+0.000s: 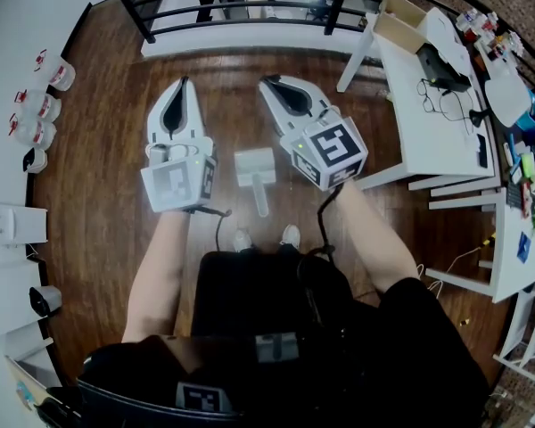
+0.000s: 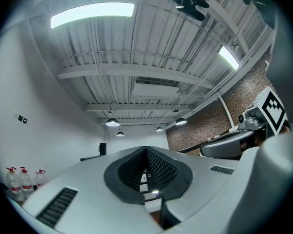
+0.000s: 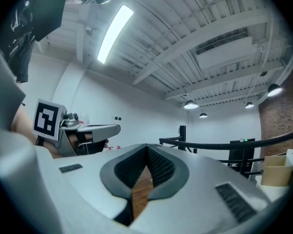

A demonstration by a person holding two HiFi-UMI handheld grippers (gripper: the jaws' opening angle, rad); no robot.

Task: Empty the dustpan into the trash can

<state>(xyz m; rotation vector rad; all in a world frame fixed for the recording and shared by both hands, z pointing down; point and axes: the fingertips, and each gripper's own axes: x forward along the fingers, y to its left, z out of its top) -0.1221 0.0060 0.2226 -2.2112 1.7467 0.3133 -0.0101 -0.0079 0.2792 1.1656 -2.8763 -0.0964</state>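
Dustpan is lying untouched on the floor while the left hand-held gripper and right hand-held gripper are hovering pressed together and empty, so opening one to grasp it is likely coming next.

A dark wooden floor runs to a black railing, white tables stand along its right edge, and a ribbed white ceiling with strip lights and pendant lamps meets a brick wall
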